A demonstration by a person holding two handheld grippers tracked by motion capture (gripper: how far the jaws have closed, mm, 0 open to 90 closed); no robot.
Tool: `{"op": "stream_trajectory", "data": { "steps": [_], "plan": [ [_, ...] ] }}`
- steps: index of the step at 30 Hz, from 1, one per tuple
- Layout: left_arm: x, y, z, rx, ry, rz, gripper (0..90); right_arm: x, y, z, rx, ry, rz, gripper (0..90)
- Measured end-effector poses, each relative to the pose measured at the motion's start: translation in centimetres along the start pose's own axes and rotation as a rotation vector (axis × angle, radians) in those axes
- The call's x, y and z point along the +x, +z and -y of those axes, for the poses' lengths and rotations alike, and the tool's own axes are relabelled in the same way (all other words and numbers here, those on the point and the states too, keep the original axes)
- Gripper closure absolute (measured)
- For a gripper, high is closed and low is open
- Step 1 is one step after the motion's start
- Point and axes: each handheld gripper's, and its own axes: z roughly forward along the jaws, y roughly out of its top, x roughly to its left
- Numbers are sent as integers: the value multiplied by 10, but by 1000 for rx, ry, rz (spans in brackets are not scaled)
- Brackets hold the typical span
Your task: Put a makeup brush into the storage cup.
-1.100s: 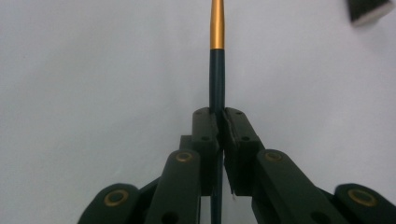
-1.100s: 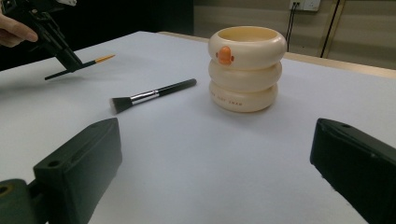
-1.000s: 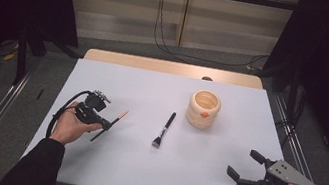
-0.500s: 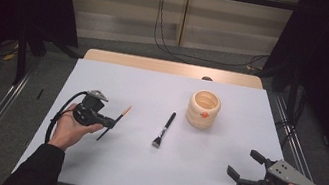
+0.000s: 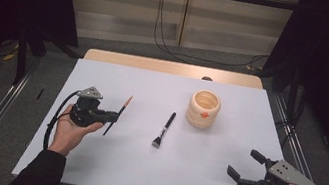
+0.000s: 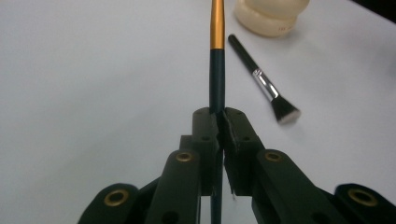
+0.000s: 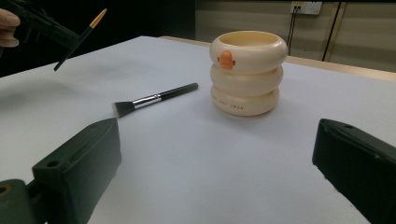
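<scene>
Left tongs (image 5: 110, 116) clamp the slim dark orange-tipped brush (image 5: 118, 114) above the white bench (image 5: 139, 169); right tongs (image 5: 245, 165) stand wide, empty.

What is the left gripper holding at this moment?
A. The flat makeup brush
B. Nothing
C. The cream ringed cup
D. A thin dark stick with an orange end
D: the left gripper is clamped on the thin stick, while the makeup brush lies on the table.
</scene>
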Motion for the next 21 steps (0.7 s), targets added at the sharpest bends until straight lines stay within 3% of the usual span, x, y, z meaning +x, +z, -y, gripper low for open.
{"op": "stream_trajectory", "data": {
  "steps": [5,9,17,21],
  "plan": [
    [-4,-4,0,-78,17,-6,838,0,0,0,-7,12,-1,7],
    [-9,-5,0,-127,63,-15,838,1,0,0,-10,16,-1,6],
    [-14,-7,-2,-213,61,-9,838,0,0,0,-11,15,-1,7],
    [-17,-11,-1,-265,41,-6,838,0,0,0,-10,16,1,7]
  ]
}}
